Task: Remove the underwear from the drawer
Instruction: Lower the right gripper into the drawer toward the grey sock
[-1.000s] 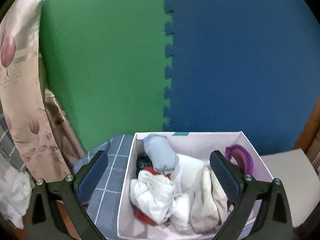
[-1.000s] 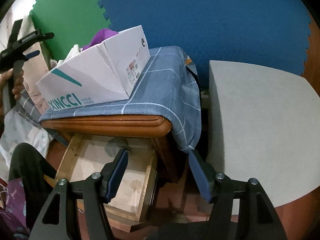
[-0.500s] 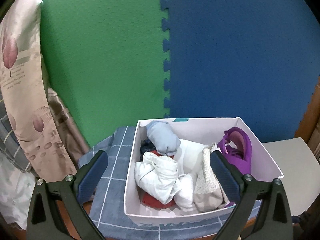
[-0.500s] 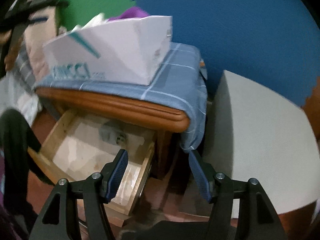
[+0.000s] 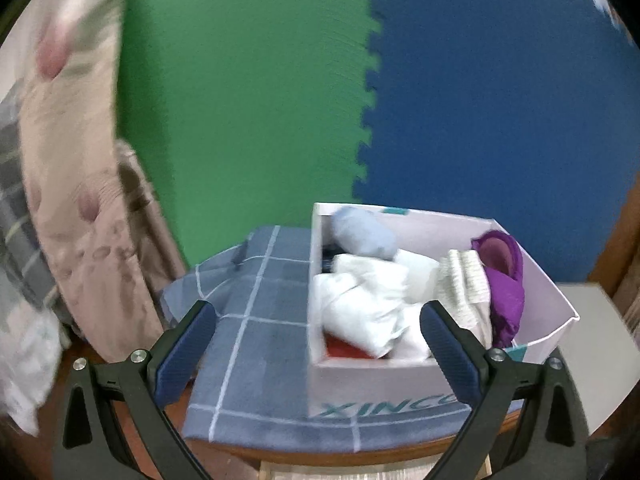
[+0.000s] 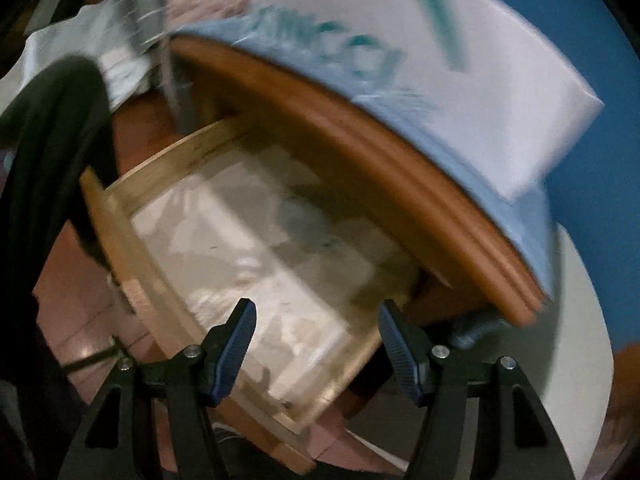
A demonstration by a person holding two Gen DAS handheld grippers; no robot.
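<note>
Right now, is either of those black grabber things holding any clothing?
No. The left gripper and the right gripper both stand open with nothing between their fingers; the clothes lie in the white box.

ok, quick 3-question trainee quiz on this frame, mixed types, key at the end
1. True or false: the right claw holds a garment.
2. Multiple choice: the white box full of rolled clothes sits on: A) the floor, B) the blue checked cloth over the wooden cabinet top, C) inside the drawer.
3. Short answer: what state is the wooden drawer below the cabinet top in, and what can you see in it?

Key
1. False: both claws are open with nothing between the pads, the left claw included.
2. B
3. Pulled open; the view is blurred, and only a pale lining shows on the bottom, with no garment that can be made out.
</note>
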